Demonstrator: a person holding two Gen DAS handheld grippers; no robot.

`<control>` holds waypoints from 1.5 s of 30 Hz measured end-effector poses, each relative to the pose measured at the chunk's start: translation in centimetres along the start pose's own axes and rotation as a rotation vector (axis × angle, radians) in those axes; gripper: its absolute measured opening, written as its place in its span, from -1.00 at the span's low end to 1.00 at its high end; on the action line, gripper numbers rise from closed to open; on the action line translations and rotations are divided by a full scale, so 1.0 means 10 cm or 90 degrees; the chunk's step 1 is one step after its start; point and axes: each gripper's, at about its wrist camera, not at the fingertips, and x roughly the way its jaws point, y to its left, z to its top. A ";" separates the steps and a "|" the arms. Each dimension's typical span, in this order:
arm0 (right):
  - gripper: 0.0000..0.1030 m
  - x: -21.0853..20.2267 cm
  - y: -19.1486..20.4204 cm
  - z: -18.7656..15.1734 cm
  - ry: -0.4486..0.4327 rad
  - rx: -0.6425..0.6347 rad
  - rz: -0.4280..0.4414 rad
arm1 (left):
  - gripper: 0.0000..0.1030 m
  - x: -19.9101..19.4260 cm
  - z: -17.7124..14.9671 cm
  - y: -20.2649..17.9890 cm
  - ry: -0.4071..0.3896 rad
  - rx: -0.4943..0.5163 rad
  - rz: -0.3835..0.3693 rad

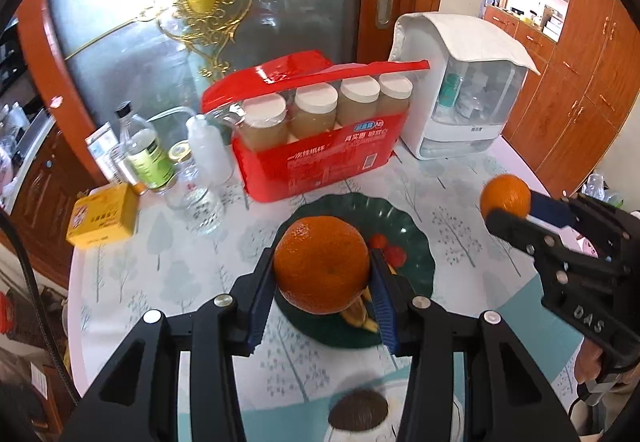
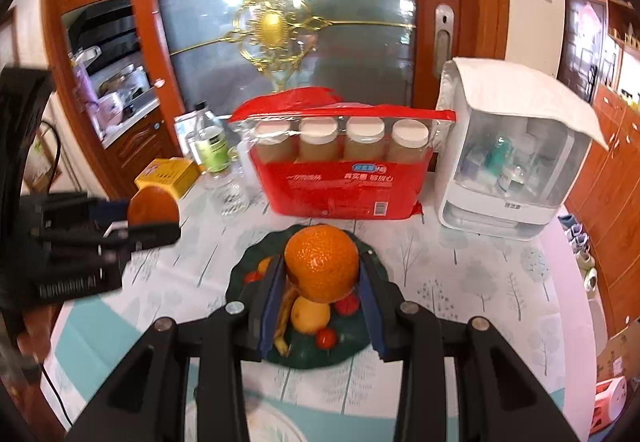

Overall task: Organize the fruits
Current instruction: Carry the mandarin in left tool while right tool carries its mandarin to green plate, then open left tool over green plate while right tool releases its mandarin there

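The left matte-black two-finger gripper (image 1: 322, 274) has angular plastic linkage arms with triangular cut-outs, joined by round silver pivot screws, and its fingers carry ribbed blue rubber pads (image 1: 260, 302) on their inner faces. The right black two-finger gripper (image 2: 320, 274) is built the same way, with silver screw heads and blue pads (image 2: 370, 306). Seen from the left wrist camera, its side shows small silver bolts and raised letters reading "DAS". Below that body, a bare-skinned hand (image 1: 588, 362) and a thin black cable show.
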 end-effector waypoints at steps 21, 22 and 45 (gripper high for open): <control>-0.28 1.72 -0.26 -0.33 0.146 0.053 -0.004 | -0.16 2.04 -0.05 0.08 0.130 -0.041 -0.033; -0.28 1.76 -0.24 -0.35 0.150 0.049 -0.005 | -0.16 2.08 -0.05 0.08 0.133 -0.042 -0.034; -0.16 1.72 -0.13 -0.52 0.142 -0.004 0.033 | 0.21 1.89 -0.20 0.12 0.120 -0.006 -0.007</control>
